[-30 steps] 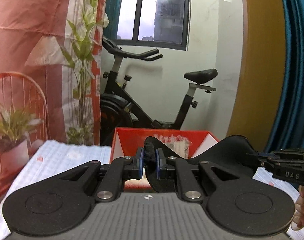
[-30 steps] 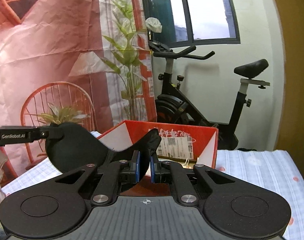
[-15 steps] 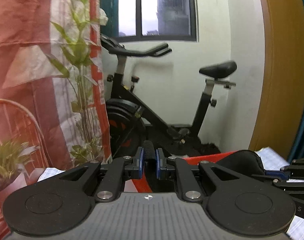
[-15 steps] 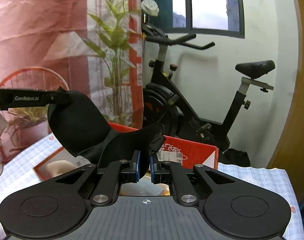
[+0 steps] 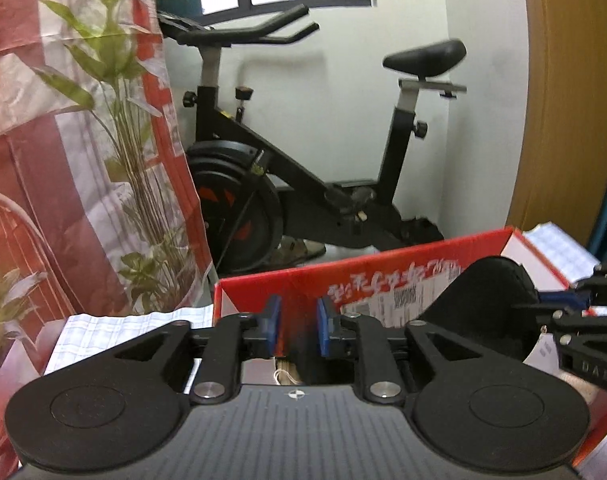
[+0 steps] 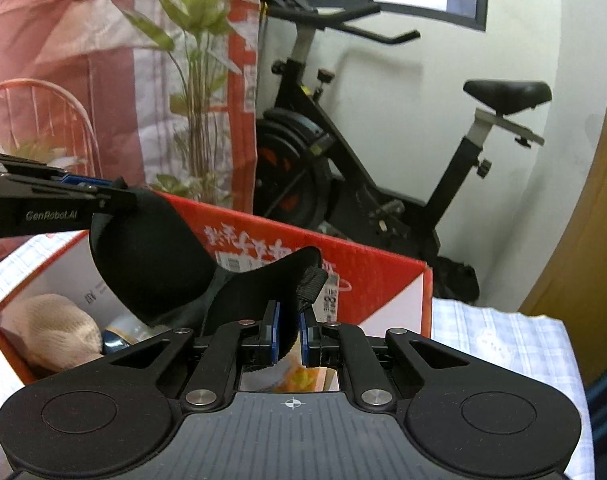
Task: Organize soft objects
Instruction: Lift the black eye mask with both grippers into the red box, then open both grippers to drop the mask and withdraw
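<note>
Claws differ by view: the left claw [image 5: 296, 330] stands spread with nothing between its pads, while the right claw [image 6: 288, 338] pinches a black eye mask [image 6: 155, 256] above the red box [image 6: 367, 264]. Only the right view shows a beige knit [image 6: 51, 332] inside.

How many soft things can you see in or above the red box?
2. A black mask hangs above the box, pinched in the right tongs; a beige knit lies inside, near its left wall. The bluish thing beside it is unclear. More may be hidden underneath.
</note>
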`<action>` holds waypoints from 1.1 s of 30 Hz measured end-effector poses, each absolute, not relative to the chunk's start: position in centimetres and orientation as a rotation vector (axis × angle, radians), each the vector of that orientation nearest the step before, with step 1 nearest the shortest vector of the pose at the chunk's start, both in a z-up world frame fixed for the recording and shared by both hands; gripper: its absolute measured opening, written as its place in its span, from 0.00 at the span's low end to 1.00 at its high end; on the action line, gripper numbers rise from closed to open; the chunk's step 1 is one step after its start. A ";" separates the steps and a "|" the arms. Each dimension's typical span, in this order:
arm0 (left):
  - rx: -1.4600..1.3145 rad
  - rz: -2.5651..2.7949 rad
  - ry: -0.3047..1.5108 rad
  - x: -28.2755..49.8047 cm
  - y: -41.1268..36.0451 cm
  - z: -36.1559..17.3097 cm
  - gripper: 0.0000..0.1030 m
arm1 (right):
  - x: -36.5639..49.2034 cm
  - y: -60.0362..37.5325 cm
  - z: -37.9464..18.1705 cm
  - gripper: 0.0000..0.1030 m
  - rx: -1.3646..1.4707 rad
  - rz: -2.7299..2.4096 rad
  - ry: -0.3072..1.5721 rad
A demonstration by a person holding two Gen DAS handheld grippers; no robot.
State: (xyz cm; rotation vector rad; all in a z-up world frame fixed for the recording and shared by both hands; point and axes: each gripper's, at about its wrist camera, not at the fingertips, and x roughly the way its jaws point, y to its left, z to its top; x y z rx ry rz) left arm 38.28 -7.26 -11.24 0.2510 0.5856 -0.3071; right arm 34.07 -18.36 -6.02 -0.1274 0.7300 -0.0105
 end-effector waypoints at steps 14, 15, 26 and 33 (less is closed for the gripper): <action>0.082 -0.344 0.651 34.1 -3.9 -9.9 0.64 | 30.7 -19.2 -5.5 0.51 -0.127 -0.028 0.709; 0.070 -0.341 0.653 33.4 -3.6 -9.8 0.64 | 30.1 -19.3 -5.2 0.51 -0.123 -0.022 0.701; -0.022 -0.353 0.695 23.5 -0.1 -10.5 0.64 | 20.4 -18.5 -3.0 0.54 -0.082 0.055 0.598; -0.030 -0.367 0.800 17.5 0.7 -14.5 0.64 | 14.2 -18.0 -5.5 0.54 -0.054 0.084 0.646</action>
